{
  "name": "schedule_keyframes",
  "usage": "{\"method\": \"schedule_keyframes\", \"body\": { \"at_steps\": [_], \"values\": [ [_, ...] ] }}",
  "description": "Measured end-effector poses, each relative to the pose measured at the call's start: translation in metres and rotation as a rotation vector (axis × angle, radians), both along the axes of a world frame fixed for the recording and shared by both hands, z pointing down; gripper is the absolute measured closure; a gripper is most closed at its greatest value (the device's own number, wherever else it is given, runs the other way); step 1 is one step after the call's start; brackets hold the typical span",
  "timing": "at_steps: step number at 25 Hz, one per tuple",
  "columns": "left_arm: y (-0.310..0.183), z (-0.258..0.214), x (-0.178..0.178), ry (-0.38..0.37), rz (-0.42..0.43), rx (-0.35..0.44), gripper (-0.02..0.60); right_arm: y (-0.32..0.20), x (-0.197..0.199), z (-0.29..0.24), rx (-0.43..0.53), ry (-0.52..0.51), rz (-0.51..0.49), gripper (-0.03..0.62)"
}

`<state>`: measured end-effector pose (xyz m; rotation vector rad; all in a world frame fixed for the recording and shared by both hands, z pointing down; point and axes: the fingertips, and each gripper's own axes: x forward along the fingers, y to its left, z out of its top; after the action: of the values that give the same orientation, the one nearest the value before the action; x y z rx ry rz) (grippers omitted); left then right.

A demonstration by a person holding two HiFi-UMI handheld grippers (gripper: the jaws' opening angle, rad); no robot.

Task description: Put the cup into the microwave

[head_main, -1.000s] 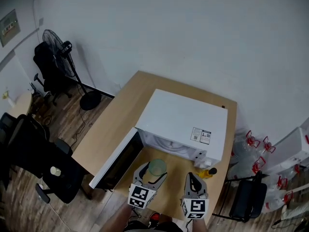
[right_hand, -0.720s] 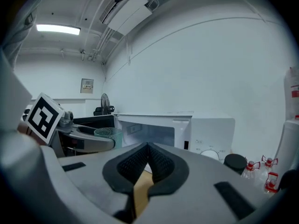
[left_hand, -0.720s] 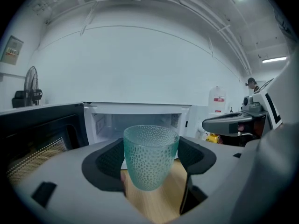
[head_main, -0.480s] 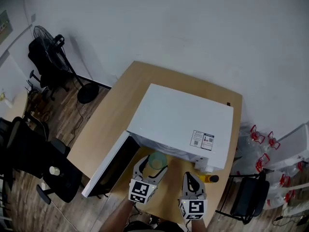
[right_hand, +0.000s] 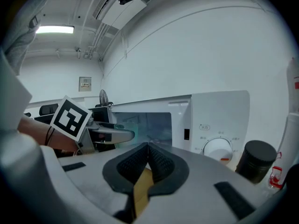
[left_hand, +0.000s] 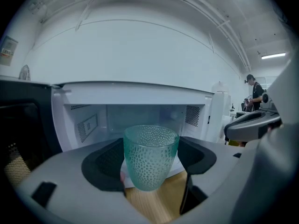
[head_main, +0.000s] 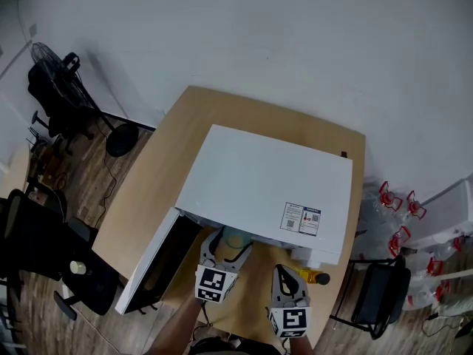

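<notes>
A green dimpled cup (left_hand: 150,155) was held upright by the left gripper (head_main: 229,242) at the mouth of the open microwave (head_main: 270,187); the right gripper (right_hand: 147,147) was seen closed and empty nearby.

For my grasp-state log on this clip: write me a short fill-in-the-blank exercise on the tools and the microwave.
The left tool is shut on a dimpled green ____.
The microwave has its door standing ____.
The right tool, jaws together, holds ____.
Missing words: cup; open; nothing.
</notes>
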<state>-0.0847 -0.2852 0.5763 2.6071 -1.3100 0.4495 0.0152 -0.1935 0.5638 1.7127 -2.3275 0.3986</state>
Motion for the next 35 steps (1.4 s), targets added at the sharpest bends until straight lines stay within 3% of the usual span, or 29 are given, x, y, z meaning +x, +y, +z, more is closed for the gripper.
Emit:
{"method": "schedule_keyframes", "body": {
  "at_steps": [16, 25, 35],
  "values": [
    [-0.038, 0.029, 0.017, 0.005, 0.019, -0.032, 0.213, -0.011, 0.005, 0.021, -0.061, -0.006, 0.021, 0.576],
    [-0.053, 0.028, 0.021, 0.063, -0.007, 0.016, 0.213, -0.012, 0.008, 0.028, -0.080, -0.015, 0.030, 0.576],
    [-0.061, 0.030, 0.026, 0.071, -0.021, 0.022, 0.213, -0.008, 0.005, 0.029, -0.087, -0.016, 0.024, 0.576]
  ]
}}
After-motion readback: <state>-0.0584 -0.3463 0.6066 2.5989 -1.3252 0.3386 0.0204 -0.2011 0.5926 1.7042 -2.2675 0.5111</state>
